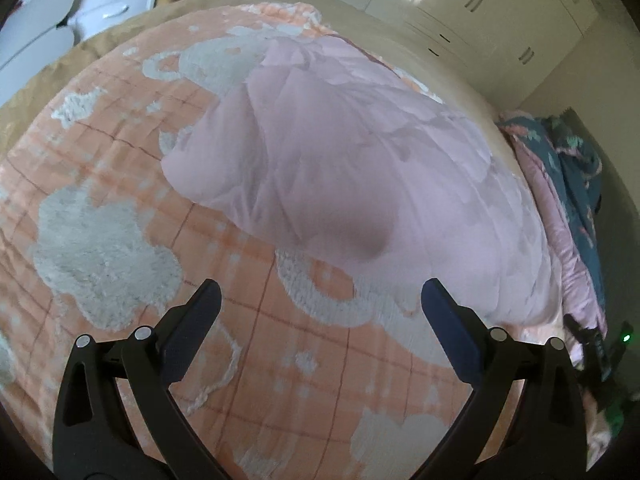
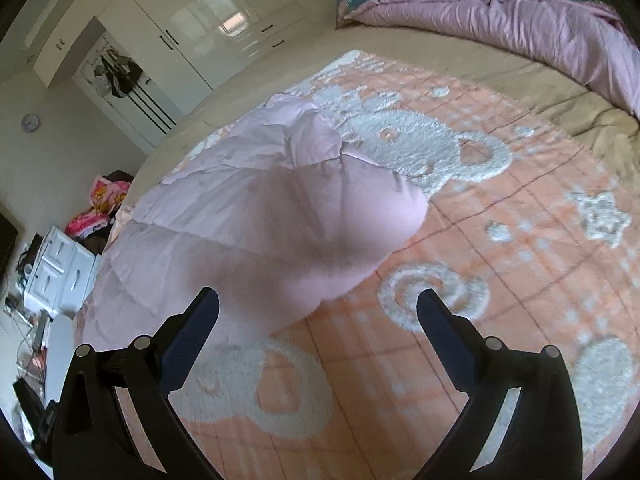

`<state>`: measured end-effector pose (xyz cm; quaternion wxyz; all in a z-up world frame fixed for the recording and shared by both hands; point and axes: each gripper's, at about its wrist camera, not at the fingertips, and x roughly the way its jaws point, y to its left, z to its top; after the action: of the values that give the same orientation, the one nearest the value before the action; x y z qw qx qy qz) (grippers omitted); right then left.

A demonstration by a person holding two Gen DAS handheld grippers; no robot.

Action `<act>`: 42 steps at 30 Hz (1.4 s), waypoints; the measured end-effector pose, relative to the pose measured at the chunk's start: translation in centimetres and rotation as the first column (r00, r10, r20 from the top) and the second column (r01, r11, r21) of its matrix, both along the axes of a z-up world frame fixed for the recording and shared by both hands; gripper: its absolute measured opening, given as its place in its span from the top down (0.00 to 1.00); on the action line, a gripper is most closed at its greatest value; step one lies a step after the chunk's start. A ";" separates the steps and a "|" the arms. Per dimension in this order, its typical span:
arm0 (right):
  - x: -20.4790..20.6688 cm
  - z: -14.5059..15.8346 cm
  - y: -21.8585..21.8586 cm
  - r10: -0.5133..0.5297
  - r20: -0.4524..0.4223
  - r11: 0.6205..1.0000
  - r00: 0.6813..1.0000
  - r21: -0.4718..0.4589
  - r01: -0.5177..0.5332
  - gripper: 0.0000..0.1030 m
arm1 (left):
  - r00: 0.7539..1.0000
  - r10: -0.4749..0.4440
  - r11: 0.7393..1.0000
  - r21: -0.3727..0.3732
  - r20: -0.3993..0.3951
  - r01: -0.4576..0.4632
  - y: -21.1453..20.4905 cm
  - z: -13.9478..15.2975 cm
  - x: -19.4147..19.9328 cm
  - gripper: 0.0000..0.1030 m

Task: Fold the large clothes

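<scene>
A puffy pale pink quilted garment (image 1: 340,168) lies bunched on an orange blanket (image 1: 120,152) with white fluffy patterns that covers the bed. In the left wrist view my left gripper (image 1: 320,300) hovers open just short of the garment's near edge, holding nothing. In the right wrist view the same pink garment (image 2: 260,216) spreads to the left and centre, one rounded end folded over. My right gripper (image 2: 318,308) stands open above the garment's near edge and the orange blanket (image 2: 500,200), with nothing between its fingers.
A pink and teal duvet (image 2: 520,12) is piled at the bed's far side. Cream wardrobes (image 2: 192,32) line the wall. White drawers (image 2: 60,268) and bright clothes (image 2: 100,200) sit beyond the bed edge. A tan sheet (image 2: 560,108) borders the blanket.
</scene>
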<state>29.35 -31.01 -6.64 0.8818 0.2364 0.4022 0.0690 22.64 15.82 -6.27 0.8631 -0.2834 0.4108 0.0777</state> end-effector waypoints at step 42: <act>9.9 -5.7 1.2 0.016 -0.018 0.990 1.000 0.140 -0.013 0.04 | 0.966 0.250 0.916 -0.340 0.072 -0.212 4.7 -5.6 9.1 0.08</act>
<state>39.22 -29.81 -12.31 0.8588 0.2952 0.4063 0.1010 31.74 20.51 -11.86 0.8101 -0.4741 0.3319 0.0931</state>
